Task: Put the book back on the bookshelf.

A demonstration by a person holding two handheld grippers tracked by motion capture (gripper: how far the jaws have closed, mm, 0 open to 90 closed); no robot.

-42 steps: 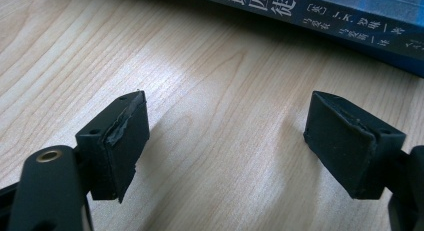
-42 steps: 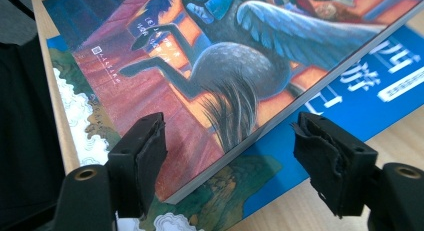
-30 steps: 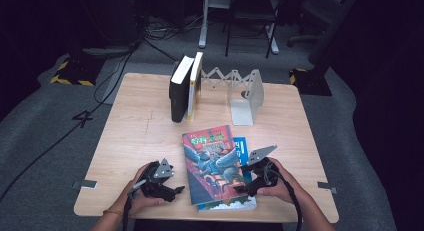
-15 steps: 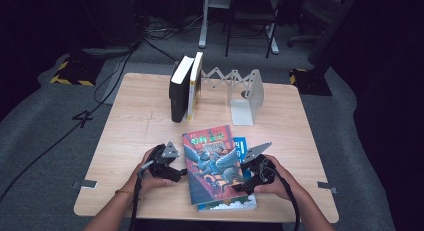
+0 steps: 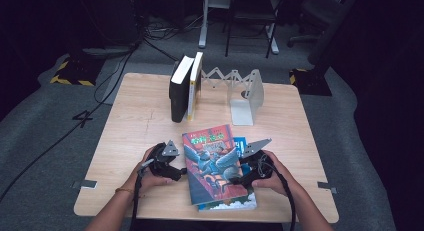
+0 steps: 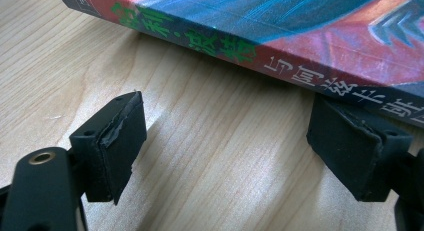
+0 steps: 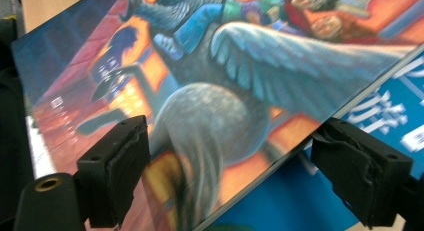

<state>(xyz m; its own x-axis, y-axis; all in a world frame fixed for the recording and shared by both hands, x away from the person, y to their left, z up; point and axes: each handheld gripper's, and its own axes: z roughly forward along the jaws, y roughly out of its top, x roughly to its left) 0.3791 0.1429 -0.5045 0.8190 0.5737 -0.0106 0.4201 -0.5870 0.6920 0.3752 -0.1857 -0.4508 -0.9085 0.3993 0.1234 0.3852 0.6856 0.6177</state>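
- Centrally in the high view, a red picture book (image 5: 214,163) lies flat on a blue book (image 5: 235,201), near the front edge of the wooden table (image 5: 140,121). The left gripper (image 5: 176,172) sits just beside the red book's left edge; the right gripper (image 5: 239,178) sits at its right edge, over the cover. Two upright books (image 5: 184,88) stand well apart at the back, beside a white folding rack (image 5: 240,93).
- Left gripper view: the jaws are spread wide with bare tabletop (image 6: 200,156) between them. The red book's spine (image 6: 260,53) runs across the top; the right-hand pad (image 6: 350,146) sits just under it. Contact cannot be told. Nothing is grasped.
- Right gripper view: the jaws have just been closing slightly and stand wide apart. The red cover (image 7: 210,106) lies between them; its edge reaches the right-hand pad (image 7: 360,166), the blue book (image 7: 380,116) showing beneath. The pads do not clamp.
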